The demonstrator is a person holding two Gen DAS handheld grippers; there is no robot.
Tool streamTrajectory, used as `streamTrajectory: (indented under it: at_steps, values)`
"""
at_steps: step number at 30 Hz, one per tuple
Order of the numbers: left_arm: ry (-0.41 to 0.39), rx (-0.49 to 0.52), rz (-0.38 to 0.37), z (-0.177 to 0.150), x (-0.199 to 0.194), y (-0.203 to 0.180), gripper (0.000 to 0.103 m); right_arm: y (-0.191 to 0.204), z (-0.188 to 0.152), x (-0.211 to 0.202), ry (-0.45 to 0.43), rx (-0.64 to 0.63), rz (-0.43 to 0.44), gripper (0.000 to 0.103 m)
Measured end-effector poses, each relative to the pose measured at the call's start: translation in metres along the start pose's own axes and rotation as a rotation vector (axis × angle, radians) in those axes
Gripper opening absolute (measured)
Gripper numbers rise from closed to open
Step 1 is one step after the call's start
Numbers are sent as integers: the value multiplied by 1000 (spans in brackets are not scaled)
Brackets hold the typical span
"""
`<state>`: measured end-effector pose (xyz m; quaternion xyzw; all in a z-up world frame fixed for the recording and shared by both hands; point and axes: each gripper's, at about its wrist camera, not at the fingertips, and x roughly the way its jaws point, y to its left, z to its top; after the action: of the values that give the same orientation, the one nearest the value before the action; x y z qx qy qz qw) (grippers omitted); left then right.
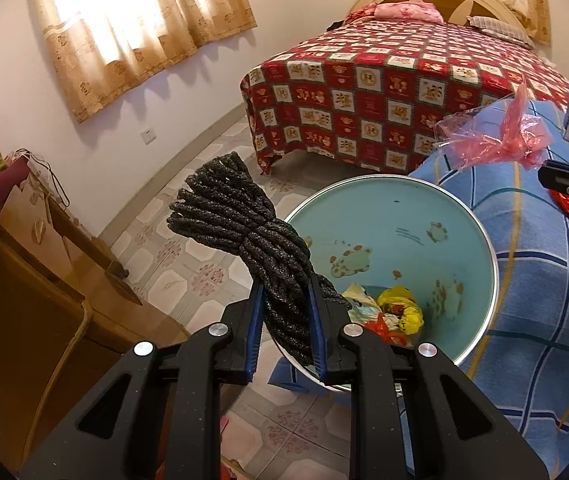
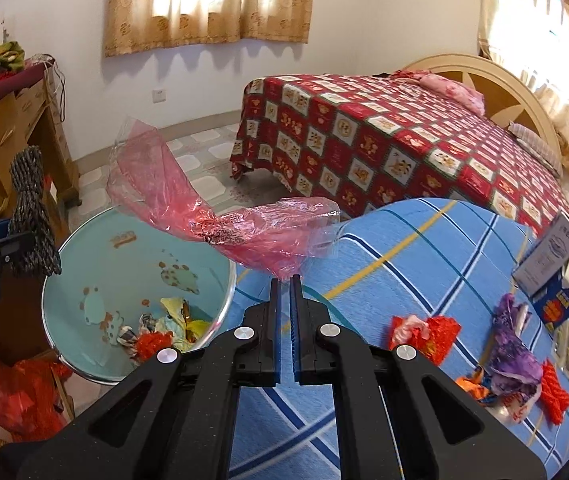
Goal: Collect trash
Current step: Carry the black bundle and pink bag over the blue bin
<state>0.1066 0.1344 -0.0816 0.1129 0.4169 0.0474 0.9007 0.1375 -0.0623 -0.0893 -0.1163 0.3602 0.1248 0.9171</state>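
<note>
Your left gripper [image 1: 284, 292] is clamped on a bundle of dark rope [image 1: 240, 236], held at the rim of the pale blue bin [image 1: 444, 208]. Your right gripper [image 2: 285, 280] pinches a pink plastic bag [image 2: 220, 216] over the blue checked cloth [image 2: 424, 260], just beside the bin, which holds crumpled wrappers [image 2: 164, 328]. More scraps [image 2: 512, 352] lie on the cloth.

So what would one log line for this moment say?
left gripper: shut on rope | right gripper: shut on pink bag | bin: holds trash, open | both items near bin, not dropped
</note>
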Motion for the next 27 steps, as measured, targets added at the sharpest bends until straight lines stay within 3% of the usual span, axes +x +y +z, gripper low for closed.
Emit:
streamTrajectory:
  at_steps: [27]
  values:
    - [6,-7,-5,-1,4,3,21,26,2,12,17,-48,14,5]
